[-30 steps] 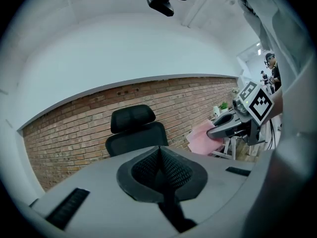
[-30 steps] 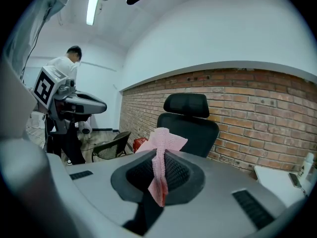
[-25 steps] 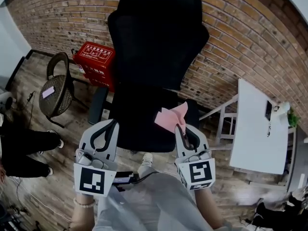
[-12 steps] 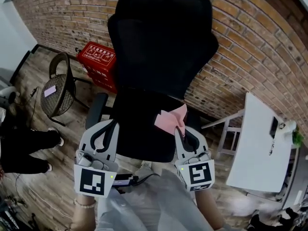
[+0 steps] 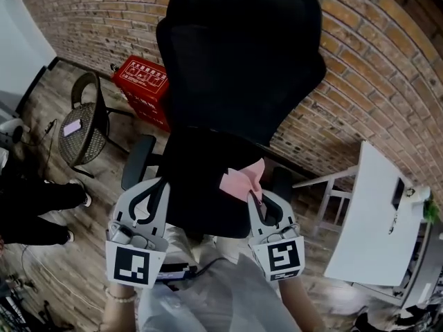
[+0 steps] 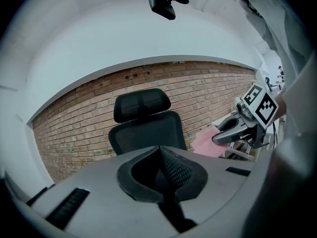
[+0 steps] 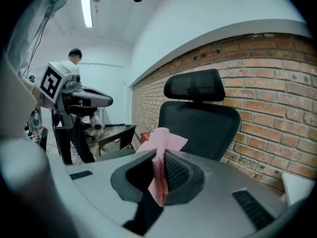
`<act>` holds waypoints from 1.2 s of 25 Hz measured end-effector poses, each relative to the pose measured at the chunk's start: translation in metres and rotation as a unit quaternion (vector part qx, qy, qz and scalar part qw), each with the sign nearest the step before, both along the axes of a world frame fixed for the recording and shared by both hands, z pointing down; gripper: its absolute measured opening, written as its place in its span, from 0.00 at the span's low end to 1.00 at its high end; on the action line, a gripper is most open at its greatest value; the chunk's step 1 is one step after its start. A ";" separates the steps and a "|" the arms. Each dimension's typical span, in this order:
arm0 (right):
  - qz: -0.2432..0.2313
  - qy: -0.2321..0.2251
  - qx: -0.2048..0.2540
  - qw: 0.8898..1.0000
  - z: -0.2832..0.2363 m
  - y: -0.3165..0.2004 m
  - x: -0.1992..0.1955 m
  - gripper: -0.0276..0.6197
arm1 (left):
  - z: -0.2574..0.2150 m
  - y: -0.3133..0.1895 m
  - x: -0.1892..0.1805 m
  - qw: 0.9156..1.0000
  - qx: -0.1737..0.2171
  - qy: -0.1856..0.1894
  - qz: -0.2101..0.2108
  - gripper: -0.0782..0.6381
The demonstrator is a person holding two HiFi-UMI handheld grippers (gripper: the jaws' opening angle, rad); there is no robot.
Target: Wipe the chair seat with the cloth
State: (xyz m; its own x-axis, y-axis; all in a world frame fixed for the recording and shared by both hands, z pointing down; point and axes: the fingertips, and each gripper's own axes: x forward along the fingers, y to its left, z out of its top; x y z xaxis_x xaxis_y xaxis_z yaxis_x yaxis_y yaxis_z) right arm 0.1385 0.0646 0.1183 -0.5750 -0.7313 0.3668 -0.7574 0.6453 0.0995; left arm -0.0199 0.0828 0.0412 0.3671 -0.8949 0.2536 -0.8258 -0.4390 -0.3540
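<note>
At the centre of the head view, a black mesh-backed office chair (image 5: pixel 239 61) with a headrest, set in front of a red brick wall (image 5: pixel 387 61) on a wood-plank floor (image 5: pixel 90 206). On the near side, its black padded chair seat (image 5: pixel 197 178), flanked by two grey hand-held grippers, each with a square-marker cube at its near end. To the right, the right gripper (image 5: pixel 256 198), its ribbed fingers (image 7: pixel 179 172) pinching a crumpled pink cloth (image 5: pixel 242 178). Shows in the right gripper view as a thin pink fold clamped between the pads, with a loose bunch standing up beyond the tips and a short tail hanging below. Hangs over the near right part of the seat, just beside its right edge; no telling whether touching the padding. To the left, the left gripper (image 5: pixel 159 185) at the near left edge of the seat, fingers (image 6: pixel 176 170) pressed together with nothing between them, pointing at the chair back. Far left on the floor, a round dark wicker chair (image 5: pixel 79 126) with a small pale card on its seat. Beyond it, against the wall, a red rectangular box (image 5: pixel 142 81) with white print. At the right edge, a white bench (image 5: pixel 374 220) carrying a small dark item near its far end. At the near left edge, the dark trouser legs of a seated person (image 5: pixel 34 203).
</note>
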 end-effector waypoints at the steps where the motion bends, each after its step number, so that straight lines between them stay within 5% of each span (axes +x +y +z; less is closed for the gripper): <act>1: -0.001 0.001 -0.001 1.000 0.003 -0.002 0.000 0.13 | 0.003 -0.003 -0.001 1.000 -0.002 0.001 -0.002 0.13; 21: -0.021 0.035 -0.031 0.999 0.075 -0.057 -0.090 0.13 | 0.059 -0.077 -0.090 1.000 -0.028 -0.003 0.002 0.13; 30: -0.034 0.053 -0.063 0.996 0.153 -0.102 -0.153 0.13 | 0.119 -0.127 -0.144 0.999 -0.043 -0.004 -0.003 0.13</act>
